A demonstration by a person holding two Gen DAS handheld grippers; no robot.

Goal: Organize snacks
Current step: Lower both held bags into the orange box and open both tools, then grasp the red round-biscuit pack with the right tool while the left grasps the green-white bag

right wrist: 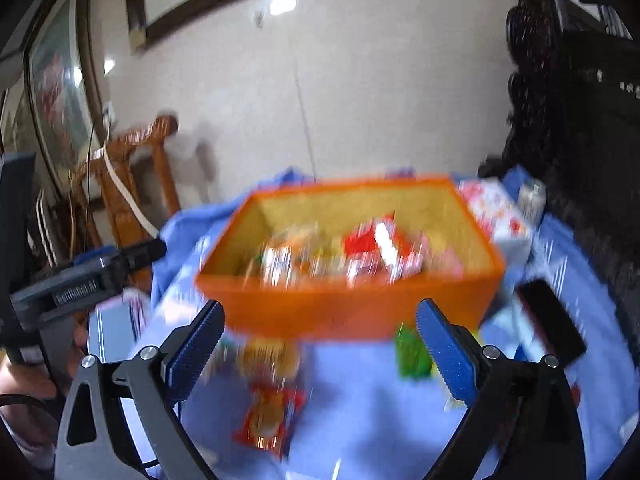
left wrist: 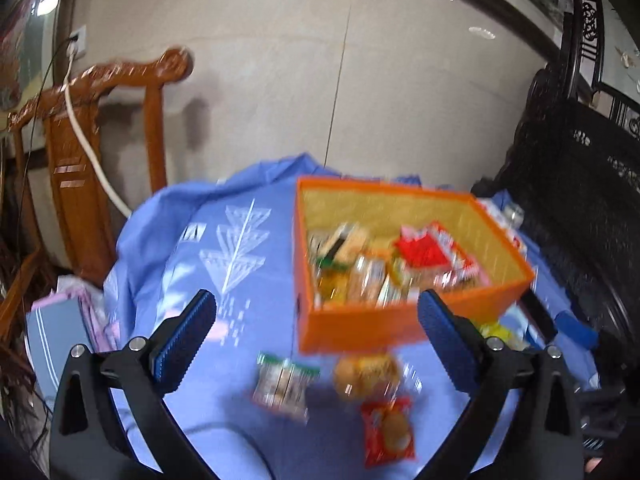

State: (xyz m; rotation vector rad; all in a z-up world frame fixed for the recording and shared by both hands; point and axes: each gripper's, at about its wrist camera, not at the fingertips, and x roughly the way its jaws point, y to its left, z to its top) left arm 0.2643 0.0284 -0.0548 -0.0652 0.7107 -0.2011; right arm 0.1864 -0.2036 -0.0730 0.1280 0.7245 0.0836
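Spread over the surface, a blue cloth with a pale leaf print, rumpled at its far edge. Behind it, a pale tiled wall; at the left, a carved wooden chair with a white cable draped down its back; at the right, dark carved furniture. On the cloth, toward the far right, an orange box with a yellowish lining, partly filled with a blurred heap of wrapped snacks — among them a red-and-white packet lying on top. Just beyond the box's right side, a white carton with red print; near the right edge of the cloth, a flat black object. In front of the box, loose on the cloth: a green-trimmed clear packet, a yellow-orange packet touching or nearly touching the box's near wall, and a red packet just in front of it. In the right wrist view, a green packet beside the right-hand pad. Left claw spread wide above the loose packets, holding nothing. Right claw likewise spread wide and empty, aimed at the box's near wall. Both views smeared by motion blur, so labels unreadable.
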